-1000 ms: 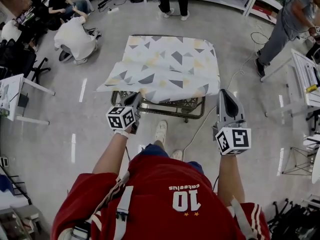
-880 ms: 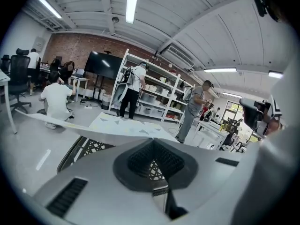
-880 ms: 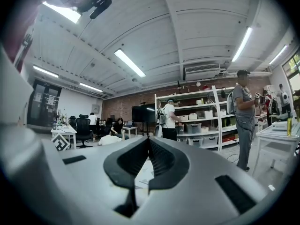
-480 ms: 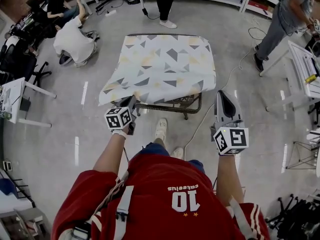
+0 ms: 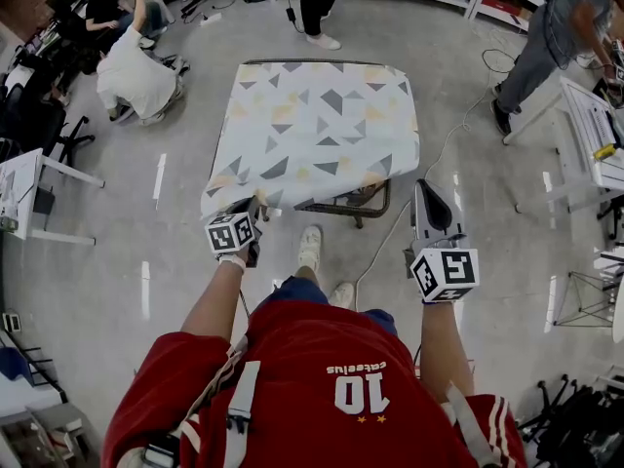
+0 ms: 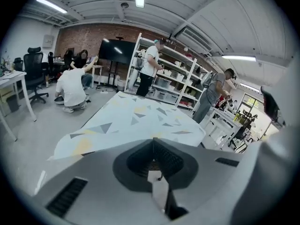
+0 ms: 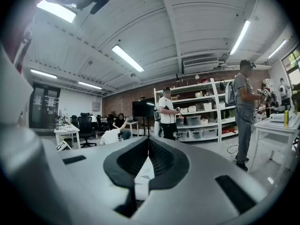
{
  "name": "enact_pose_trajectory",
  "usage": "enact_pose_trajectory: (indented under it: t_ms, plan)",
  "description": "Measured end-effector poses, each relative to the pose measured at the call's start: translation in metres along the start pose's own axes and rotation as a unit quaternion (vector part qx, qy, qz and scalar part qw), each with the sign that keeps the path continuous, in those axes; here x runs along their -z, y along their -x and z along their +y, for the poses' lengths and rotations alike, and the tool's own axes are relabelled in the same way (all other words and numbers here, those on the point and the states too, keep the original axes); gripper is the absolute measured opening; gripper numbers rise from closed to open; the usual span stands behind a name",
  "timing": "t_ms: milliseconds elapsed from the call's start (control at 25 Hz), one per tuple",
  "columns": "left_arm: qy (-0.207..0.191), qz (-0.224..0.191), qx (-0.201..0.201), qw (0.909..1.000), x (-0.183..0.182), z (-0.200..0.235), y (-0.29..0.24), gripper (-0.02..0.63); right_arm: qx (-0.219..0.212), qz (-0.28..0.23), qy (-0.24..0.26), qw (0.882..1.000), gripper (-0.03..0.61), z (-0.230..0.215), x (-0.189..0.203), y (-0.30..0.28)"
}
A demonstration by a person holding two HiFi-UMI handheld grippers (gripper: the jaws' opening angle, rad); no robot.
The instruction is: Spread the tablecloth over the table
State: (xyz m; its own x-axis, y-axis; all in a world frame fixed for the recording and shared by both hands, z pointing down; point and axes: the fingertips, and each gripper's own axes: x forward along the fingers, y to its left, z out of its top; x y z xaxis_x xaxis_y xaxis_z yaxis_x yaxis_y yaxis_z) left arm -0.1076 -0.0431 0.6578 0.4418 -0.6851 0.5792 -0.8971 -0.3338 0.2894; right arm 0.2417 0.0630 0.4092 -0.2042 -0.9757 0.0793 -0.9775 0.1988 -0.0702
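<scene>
the tablecloth (image 5: 317,125) lies over the table (image 5: 343,206), its near corners pinched in the left gripper (image 5: 251,208) and right gripper (image 5: 422,190), both clamped tight on cloth. pulling unevenly could skew it or drag it off.

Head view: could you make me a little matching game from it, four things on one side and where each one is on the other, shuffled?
Things:
1 tablecloth
2 left gripper
3 right gripper
4 person in white

Places:
a crouching at far left
b shut on the tablecloth's near right corner
c lying over the table
d shut on the tablecloth's near left corner

Pairs: 1-c, 2-d, 3-b, 4-a
</scene>
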Motion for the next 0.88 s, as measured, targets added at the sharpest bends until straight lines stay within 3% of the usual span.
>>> enact_pose_trajectory:
  t_ms: [200,400,640,880]
  plan:
    - [0.002,0.02,-0.01,0.9998,0.019,0.012,-0.013,0.006,-0.006,0.011,-0.002,1.0,0.015,0.004,0.008,-0.004]
    - [-0.046,0.03,-0.02,0.9983,0.039,0.013,-0.015,0.02,-0.001,0.016,-0.002,1.0,0.015,0.001,0.012,-0.004]
    - [-0.071,0.046,-0.014,0.9963,0.067,0.009,-0.002,0.091,0.001,0.021,0.001,1.0,0.015,-0.003,0.015,-0.003]
    - [-0.081,0.009,-0.02,0.9964,0.054,0.02,0.029,0.155,-0.002,0.024,-0.006,1.0,0.015,-0.003,0.023,-0.006]
